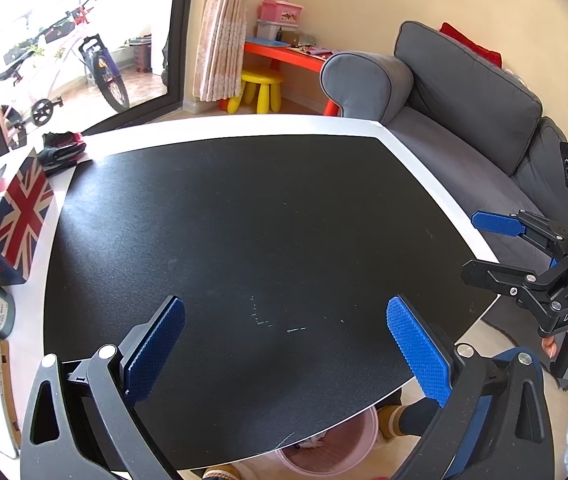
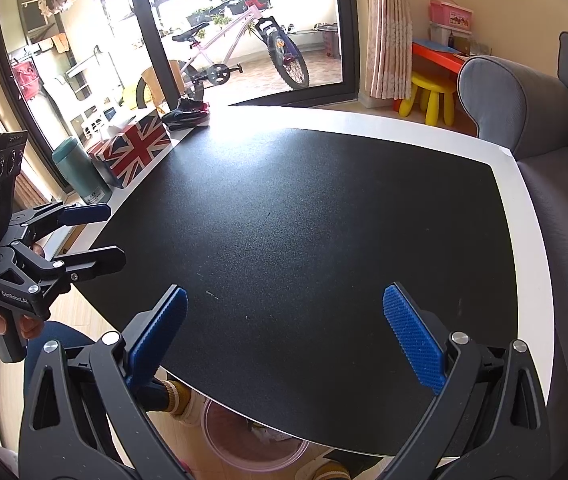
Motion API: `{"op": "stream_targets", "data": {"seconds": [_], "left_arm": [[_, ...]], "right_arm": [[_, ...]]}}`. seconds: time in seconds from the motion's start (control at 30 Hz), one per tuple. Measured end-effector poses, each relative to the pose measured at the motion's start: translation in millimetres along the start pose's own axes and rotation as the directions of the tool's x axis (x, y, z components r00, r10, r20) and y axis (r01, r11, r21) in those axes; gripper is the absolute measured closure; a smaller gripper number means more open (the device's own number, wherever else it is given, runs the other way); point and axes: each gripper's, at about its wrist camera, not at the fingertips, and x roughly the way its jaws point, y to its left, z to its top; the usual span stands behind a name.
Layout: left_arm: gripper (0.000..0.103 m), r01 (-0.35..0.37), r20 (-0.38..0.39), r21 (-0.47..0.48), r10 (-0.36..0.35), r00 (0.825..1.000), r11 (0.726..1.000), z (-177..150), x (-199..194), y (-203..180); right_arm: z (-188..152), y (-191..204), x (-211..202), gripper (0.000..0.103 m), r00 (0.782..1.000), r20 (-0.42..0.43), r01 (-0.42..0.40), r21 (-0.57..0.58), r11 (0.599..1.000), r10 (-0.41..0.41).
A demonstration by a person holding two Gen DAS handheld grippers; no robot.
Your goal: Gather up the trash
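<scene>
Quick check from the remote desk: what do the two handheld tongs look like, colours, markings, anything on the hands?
Both are matte black linkage frames with silver rivets and blue textured finger pads. The right tongs carry white lettering "UAS" and a black upright block with round ports. The left tongs read "GenRobot.AI" on the body. Each has a black pistol handle; the holding hands show white sleeves. No cables visible.

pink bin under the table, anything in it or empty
Not empty: the pink bin holds white crumpled scraps at its bottom, seen just past the table edge.
</scene>
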Motion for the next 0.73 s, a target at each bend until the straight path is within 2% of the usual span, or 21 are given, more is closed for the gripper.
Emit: {"op": "stream_targets", "data": {"seconds": [0.73], "left_arm": [[0.006, 0.005, 0.002, 0.008, -0.005, 1.0, 1.0, -0.1, -0.2, -2.1]], "right_arm": [[-1.0, 1.0, 1.3, 0.006, 1.0, -0.002, -0.002, 0.001, 1.0, 0.002]]}}
